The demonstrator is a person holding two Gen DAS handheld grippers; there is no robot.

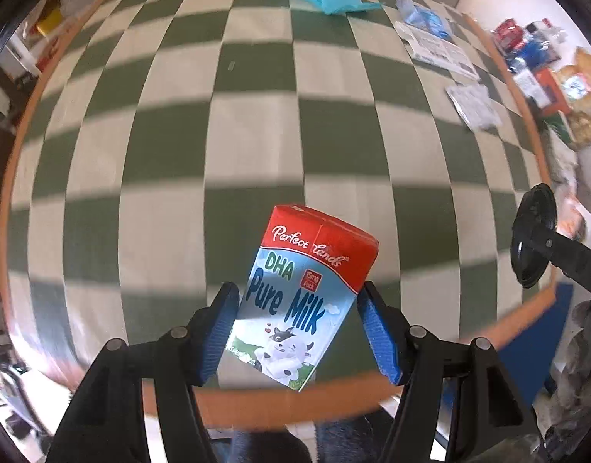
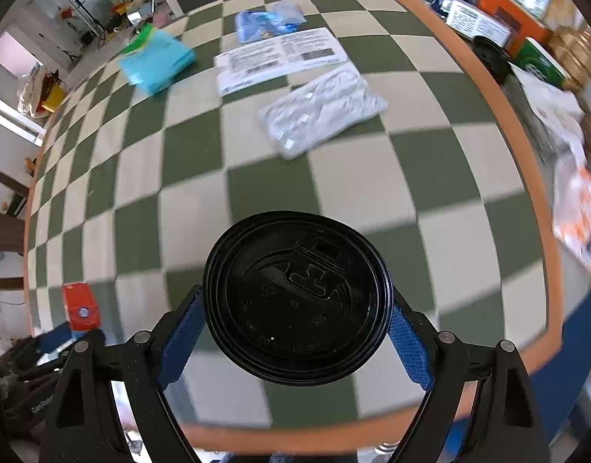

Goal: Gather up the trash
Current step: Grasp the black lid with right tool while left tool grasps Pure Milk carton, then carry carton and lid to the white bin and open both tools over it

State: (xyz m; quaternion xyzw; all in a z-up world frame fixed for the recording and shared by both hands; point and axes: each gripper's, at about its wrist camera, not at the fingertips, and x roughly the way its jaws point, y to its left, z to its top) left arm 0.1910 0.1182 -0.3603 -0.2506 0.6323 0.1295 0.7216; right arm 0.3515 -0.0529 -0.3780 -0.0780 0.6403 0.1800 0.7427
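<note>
Milk carton (image 1: 303, 301) sits low in the left wrist frame, clamped by the left gripper (image 1: 298, 330), long axis leaning upper right, red top uppermost. Right gripper (image 2: 295, 332) grips a black cup lid (image 2: 297, 297), flat face toward camera, above the checkered table (image 2: 334, 193).

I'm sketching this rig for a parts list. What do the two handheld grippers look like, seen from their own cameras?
The left gripper and the right gripper look alike: matte black plastic linkage arms with triangular cut-outs and round grey pivot pins, ending in two fingers faced with blue ribbed pads. No cables or printed markings show on the fingers, and no hand or sleeve is clearly visible.
</note>
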